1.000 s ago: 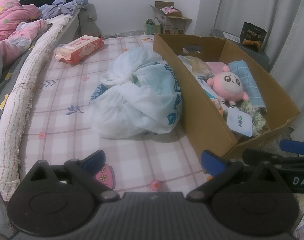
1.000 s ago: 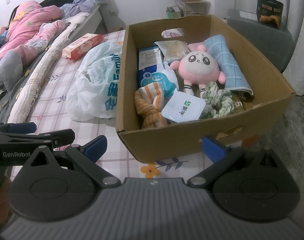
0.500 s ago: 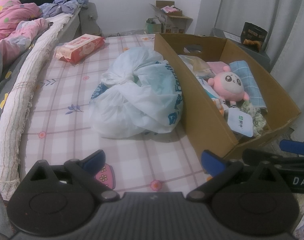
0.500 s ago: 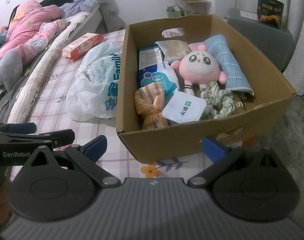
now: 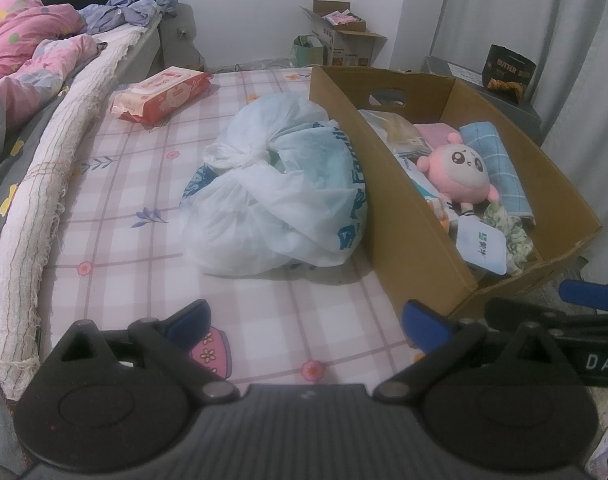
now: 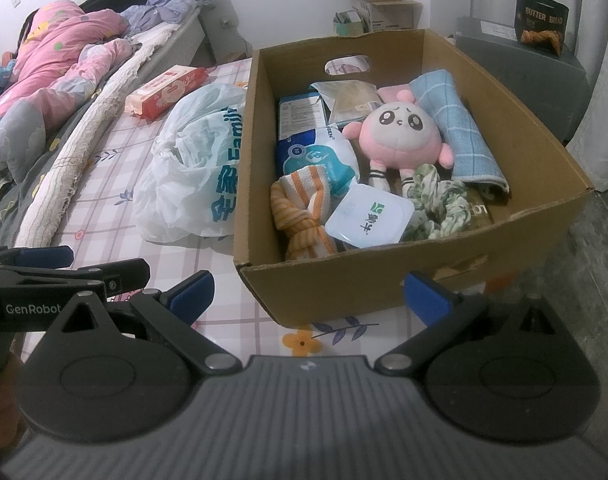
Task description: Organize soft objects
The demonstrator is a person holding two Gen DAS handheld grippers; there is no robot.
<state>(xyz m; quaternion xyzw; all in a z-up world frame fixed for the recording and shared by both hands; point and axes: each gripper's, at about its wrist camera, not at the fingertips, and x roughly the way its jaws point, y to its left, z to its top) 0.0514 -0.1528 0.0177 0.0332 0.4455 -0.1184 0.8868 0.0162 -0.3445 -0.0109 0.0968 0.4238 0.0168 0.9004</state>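
A cardboard box stands on the checked sheet and holds a pink plush toy, a blue towel, an orange striped cloth, a green patterned cloth, a white tissue pack and blue packets. A tied white plastic bag leans against the box's left side. My left gripper is open, low over the sheet, short of the bag. My right gripper is open, in front of the box's near wall. Both are empty.
A red wet-wipes pack lies farther back on the sheet. A rolled pale mat runs along the left, with pink bedding beyond. A grey cabinet with a black bread bag is right of the box. Cartons sit by the wall.
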